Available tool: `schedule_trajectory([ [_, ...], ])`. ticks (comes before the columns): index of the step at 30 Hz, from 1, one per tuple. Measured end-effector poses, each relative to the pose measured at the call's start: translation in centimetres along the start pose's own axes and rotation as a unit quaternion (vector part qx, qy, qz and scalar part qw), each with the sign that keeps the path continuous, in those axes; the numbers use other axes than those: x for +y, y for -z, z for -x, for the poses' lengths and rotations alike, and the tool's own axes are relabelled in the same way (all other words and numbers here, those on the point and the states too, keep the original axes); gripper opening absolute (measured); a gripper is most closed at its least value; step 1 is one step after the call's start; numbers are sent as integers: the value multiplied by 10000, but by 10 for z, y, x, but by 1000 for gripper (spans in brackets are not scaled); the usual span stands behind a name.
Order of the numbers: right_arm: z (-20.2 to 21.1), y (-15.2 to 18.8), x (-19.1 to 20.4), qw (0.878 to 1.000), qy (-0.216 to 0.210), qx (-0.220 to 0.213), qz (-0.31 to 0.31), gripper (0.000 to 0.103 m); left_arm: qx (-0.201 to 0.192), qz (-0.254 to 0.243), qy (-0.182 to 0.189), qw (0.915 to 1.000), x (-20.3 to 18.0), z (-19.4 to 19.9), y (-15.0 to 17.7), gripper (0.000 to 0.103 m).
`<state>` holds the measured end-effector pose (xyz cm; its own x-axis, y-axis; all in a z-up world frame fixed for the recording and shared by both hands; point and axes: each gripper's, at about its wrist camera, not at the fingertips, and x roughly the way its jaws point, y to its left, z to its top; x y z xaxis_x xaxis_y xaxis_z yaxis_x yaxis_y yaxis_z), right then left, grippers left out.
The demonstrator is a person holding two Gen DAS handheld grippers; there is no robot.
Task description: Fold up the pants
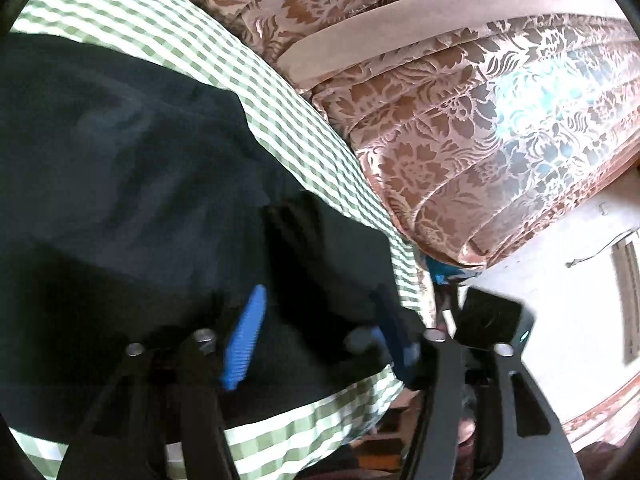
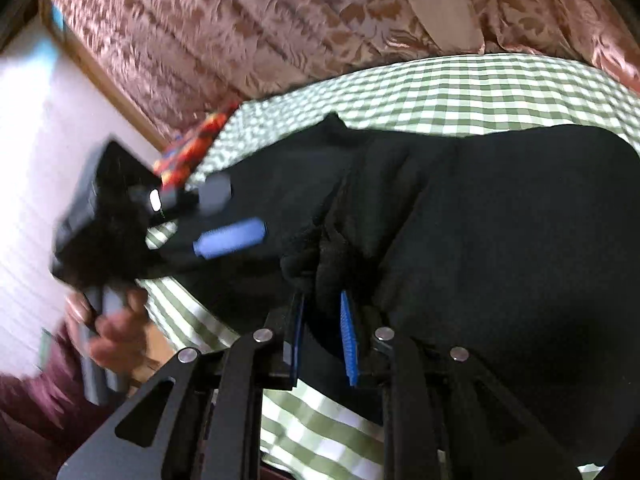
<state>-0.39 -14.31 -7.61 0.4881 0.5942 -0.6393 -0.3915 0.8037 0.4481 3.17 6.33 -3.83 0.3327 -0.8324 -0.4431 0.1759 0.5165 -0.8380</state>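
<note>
Pants [image 2: 500,220], big and black, fill the middle of both views on the green checked bench [image 2: 460,88], already doubled up but still lumpy, so more folding seems left. Right tongs [image 2: 324,340] at the bottom pinch a bunched edge. Left tongs [image 1: 316,336], low in their view, sit spread over the cloth.

The pants [image 1: 132,184] are black, soft and matte, lying spread across the green-and-white checked cloth [image 1: 304,128] near its edge. They lie mostly flat with shallow wrinkles, one side reaching close to the cloth's corner. Seen from the right wrist camera, a thick bunched fold [image 2: 332,256] of the fabric is gathered up and raised off the flat part, its folds crumpled together.
</note>
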Motion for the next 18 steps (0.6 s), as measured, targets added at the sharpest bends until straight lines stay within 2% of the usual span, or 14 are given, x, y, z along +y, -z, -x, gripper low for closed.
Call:
schedule_trajectory([
  [2,-2,4,0,10000,-44,23,76,21,57,83,82,9999,2,-5,-3,61],
  [3,1,6,-1,9999,-140,18,88,33,82,85,79,9999,2,-8,-4,61],
  [5,13,12,-2,9985,-535,8,102,42,167,128,97,9997,2,-15,-6,61],
  [7,26,17,0,9982,-558,-35,218,42,298,216,129,9992,2,-25,-9,68],
  [10,49,24,-15,9988,-460,-168,-18,42,445,277,12,9986,3,-36,-12,68],
  [15,110,40,-67,9936,21,-743,-852,40,822,314,-330,9956,5,-61,-13,68],
  [17,140,50,-89,9869,329,-1020,-1209,40,909,226,-452,9946,1,-67,-14,67],
  [18,149,53,-98,9831,459,-1124,-1372,37,919,126,-525,9943,-3,-70,-14,53],
])
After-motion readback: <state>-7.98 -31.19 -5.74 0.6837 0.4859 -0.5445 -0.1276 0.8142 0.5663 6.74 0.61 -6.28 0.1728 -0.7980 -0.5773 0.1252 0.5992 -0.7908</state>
